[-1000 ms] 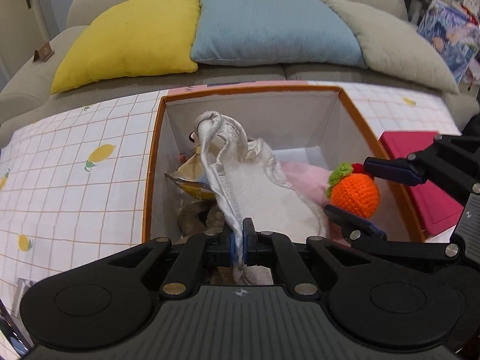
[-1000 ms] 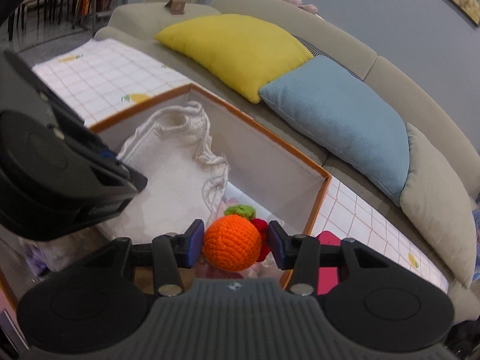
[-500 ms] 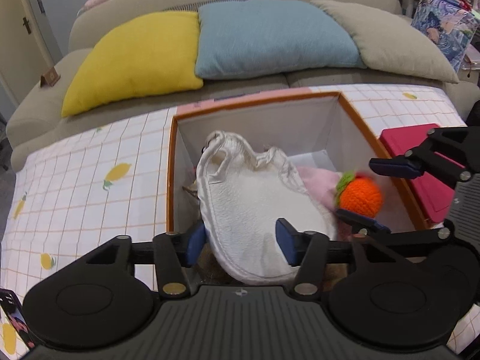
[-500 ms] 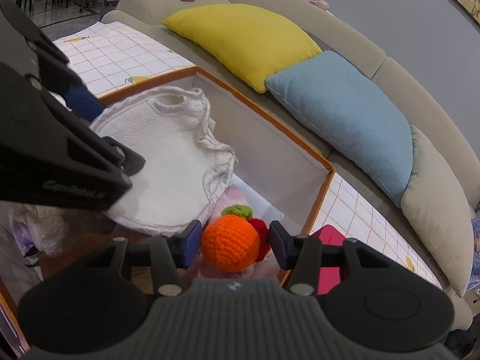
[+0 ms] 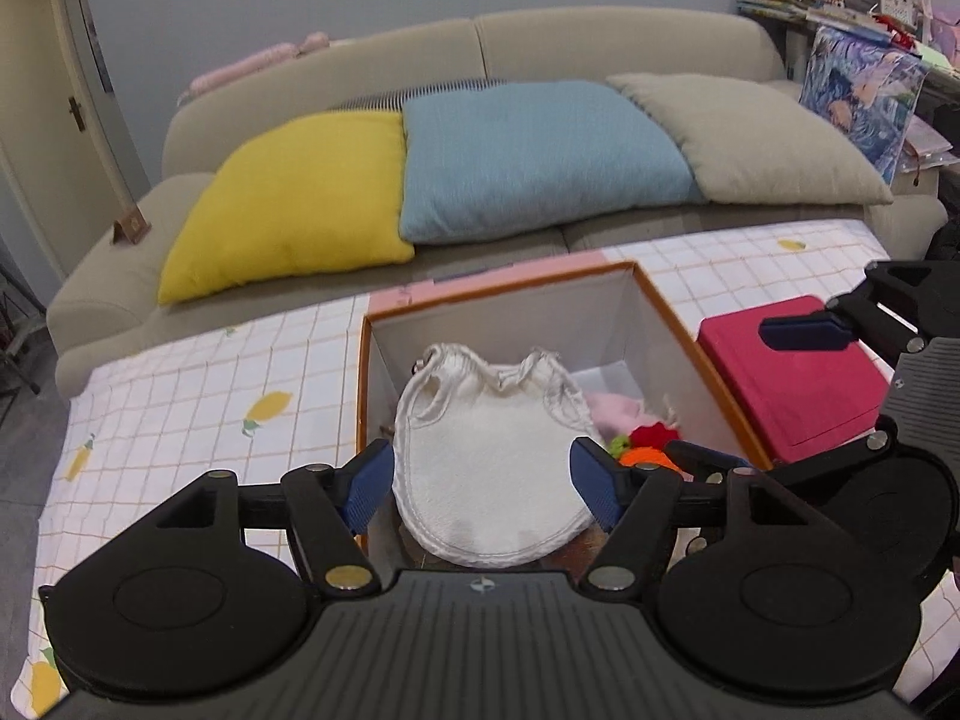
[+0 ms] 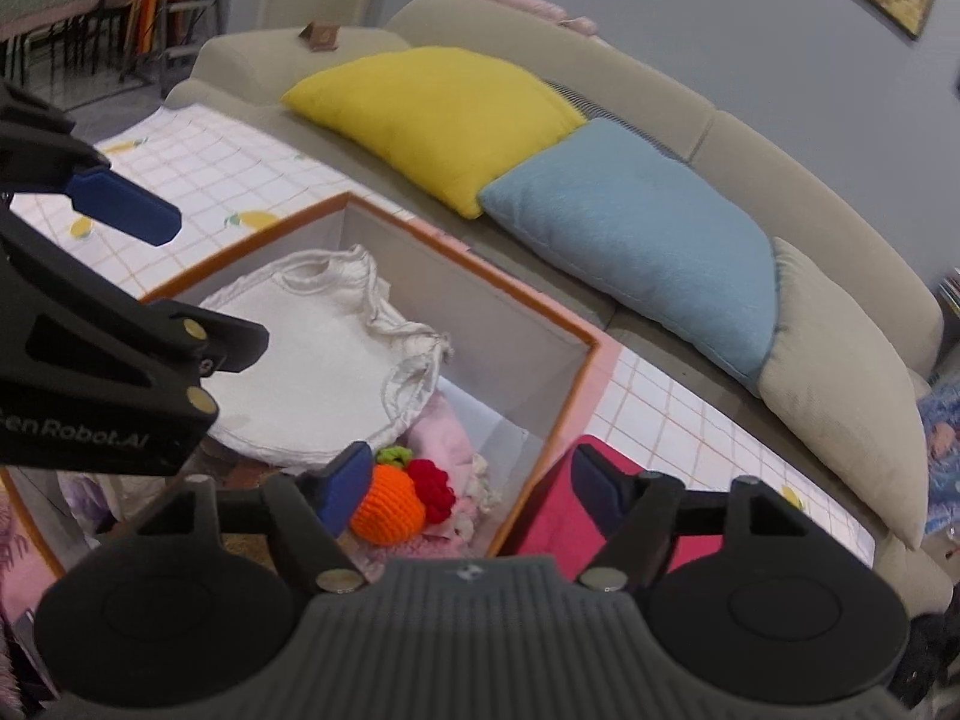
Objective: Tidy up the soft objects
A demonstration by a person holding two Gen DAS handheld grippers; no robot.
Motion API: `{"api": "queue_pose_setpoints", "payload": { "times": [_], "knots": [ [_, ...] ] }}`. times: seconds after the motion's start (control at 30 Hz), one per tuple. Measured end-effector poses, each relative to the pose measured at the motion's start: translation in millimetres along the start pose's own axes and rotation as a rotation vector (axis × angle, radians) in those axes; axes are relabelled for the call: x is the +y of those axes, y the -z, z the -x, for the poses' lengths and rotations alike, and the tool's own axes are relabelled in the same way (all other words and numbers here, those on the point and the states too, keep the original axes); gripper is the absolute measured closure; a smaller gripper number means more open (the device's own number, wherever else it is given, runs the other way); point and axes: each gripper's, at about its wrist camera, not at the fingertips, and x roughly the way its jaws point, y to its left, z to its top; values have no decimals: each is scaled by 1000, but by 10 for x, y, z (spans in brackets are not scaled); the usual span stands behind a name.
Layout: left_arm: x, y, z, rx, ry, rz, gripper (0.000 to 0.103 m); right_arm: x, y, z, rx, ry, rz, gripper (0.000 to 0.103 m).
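Observation:
An orange-rimmed storage box (image 5: 666, 312) (image 6: 576, 354) stands on the checked cloth. A white cloth bag (image 5: 486, 456) (image 6: 312, 360) lies flat inside it. A crocheted orange with a green top and red berry (image 6: 387, 504) (image 5: 645, 456) lies beside it on a pink soft item (image 6: 444, 426). My left gripper (image 5: 483, 480) is open and empty above the bag. My right gripper (image 6: 462, 480) is open and empty above the box's right side, the crocheted orange just by its left finger.
A red box (image 5: 792, 378) (image 6: 564, 516) sits right of the storage box. Behind is a beige sofa (image 5: 600, 48) with yellow (image 5: 288, 204), blue (image 5: 534, 150) and grey (image 5: 744, 138) pillows. The lemon-print cloth (image 5: 198, 408) covers the table. Shelves with books stand at the far right.
My left gripper let go of the white bag, which now lies flat in the box. My right gripper released the crocheted orange into the box. Both grippers opened and rose back.

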Motion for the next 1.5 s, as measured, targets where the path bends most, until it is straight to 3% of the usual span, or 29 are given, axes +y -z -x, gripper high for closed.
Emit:
{"api": "queue_pose_setpoints", "payload": {
  "times": [0.33, 0.47, 0.57, 0.77, 1.03, 1.2, 1.3, 1.33, 1.5],
  "knots": [
    [-202, 42, 559, -180, 106, 56, 25, -241, 163, 707, -93, 36, -176, 21],
    [-310, 45, 732, -239, 145, 35, 25, -309, 267, 951, -120, 55, -224, 20],
    [-364, 47, 810, -256, 145, 37, 25, -356, 350, 1074, -131, 82, -250, 20],
    [-392, 144, 898, -271, 226, 84, 26, -412, 566, 1247, -148, 104, -332, 18],
    [-460, 294, 874, -269, 121, 81, 18, -403, 783, 1354, -172, 152, -431, 14],
    [-419, 329, 775, -249, 30, 111, 13, -400, 807, 1294, -163, 137, -461, 8],
    [-353, 362, 729, -233, 19, 157, 9, -407, 810, 1261, -142, 150, -481, 5],
    [-347, 375, 707, -220, 13, 161, 0, -419, 812, 1246, -136, 152, -490, 5],
    [-340, 483, 615, -149, 10, 169, 0, -494, 841, 1172, -84, 144, -560, 3]
  ]
}}
